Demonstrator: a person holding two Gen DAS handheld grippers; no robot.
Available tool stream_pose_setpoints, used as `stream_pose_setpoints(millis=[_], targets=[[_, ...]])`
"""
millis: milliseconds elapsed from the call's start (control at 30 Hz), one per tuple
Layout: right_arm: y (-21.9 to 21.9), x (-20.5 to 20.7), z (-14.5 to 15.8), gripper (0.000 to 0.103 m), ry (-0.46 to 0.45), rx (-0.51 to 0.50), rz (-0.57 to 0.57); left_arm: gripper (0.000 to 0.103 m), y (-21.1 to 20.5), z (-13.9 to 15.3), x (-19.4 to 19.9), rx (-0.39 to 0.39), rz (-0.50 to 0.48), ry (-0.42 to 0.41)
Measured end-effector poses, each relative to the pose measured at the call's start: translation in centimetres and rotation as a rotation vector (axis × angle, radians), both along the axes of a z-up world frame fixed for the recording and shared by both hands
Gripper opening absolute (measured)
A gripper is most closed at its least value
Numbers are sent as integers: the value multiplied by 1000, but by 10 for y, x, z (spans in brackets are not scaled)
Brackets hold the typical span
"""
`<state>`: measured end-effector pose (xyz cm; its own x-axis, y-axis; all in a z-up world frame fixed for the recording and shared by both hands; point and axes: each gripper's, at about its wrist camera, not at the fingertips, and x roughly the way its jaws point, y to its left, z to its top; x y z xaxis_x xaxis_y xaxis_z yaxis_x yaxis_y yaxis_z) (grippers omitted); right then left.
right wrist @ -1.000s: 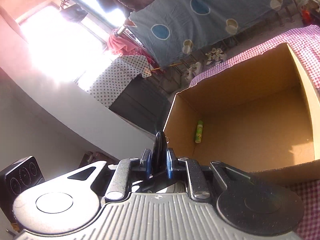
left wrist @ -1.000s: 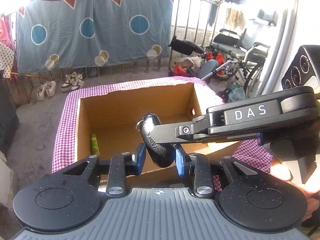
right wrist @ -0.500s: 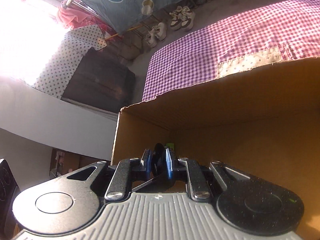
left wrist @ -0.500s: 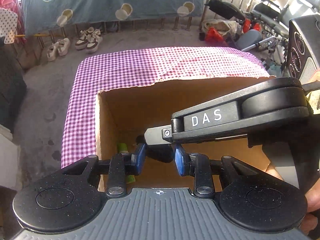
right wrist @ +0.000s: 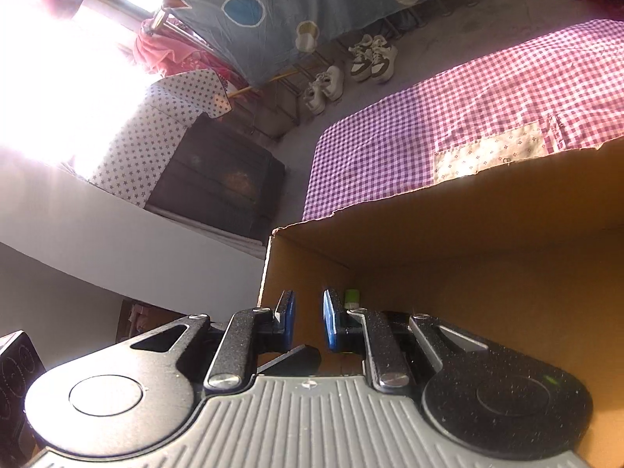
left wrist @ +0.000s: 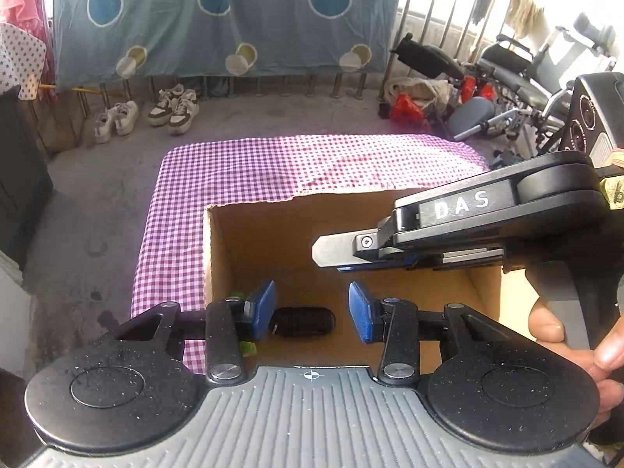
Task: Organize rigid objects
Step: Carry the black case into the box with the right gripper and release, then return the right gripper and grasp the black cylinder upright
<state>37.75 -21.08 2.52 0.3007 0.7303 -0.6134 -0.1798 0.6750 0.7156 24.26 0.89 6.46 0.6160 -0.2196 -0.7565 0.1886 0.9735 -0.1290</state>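
A black ribbed rigid object (left wrist: 302, 321) lies on the floor of the open cardboard box (left wrist: 273, 230), below and between my left gripper's blue pads. My left gripper (left wrist: 312, 306) is open and empty above the box's near left corner. A green tube (left wrist: 236, 296) lies by the box's left wall, partly hidden behind the left finger; it also shows in the right wrist view (right wrist: 352, 297). My right gripper (right wrist: 308, 318) is open and empty over the box (right wrist: 468, 257); in the left wrist view it (left wrist: 460, 230) reaches in from the right above the box.
The box stands on a table with a purple checked cloth (left wrist: 273, 163). Beyond are a concrete floor with shoes (left wrist: 171, 109), a hanging blue sheet (left wrist: 218, 19), a railing, and a wheelchair and clutter (left wrist: 507, 78) at right. A dark cabinet (right wrist: 218, 183) stands left.
Both grippers have opened and let go of the black object, which now lies on the box floor. The left view has tilted up and back from the box.
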Motion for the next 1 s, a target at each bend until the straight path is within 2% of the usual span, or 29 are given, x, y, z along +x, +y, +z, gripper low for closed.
stream_pose_setpoints(millis=[100, 233, 300, 367, 500, 600, 767, 1000], targets=[[-28, -30, 25, 18, -44, 63, 3, 48, -1, 20, -29, -19, -21, -59], [-76, -94, 55, 18, -131, 108, 4, 48, -2, 39, -76, -62, -31, -148], [-97, -125, 61, 18, -176, 113, -6, 50, -7, 38, -101, -72, -73, -179], [-122, -160, 58, 18, -208, 109, -32, 51, -16, 28, -119, -76, -112, -176], [-147, -210, 34, 19, -225, 18, -92, 51, -38, -8, -148, -95, -170, -127], [-156, -224, 2, 19, -201, -42, -127, 51, -60, -41, -164, -117, -214, -66], [-167, -215, -56, 19, -118, -97, -151, 51, -98, -91, -162, -161, -238, 44], [-154, -190, -96, 19, -55, -92, -68, 51, -125, -122, -146, -134, -254, 137]])
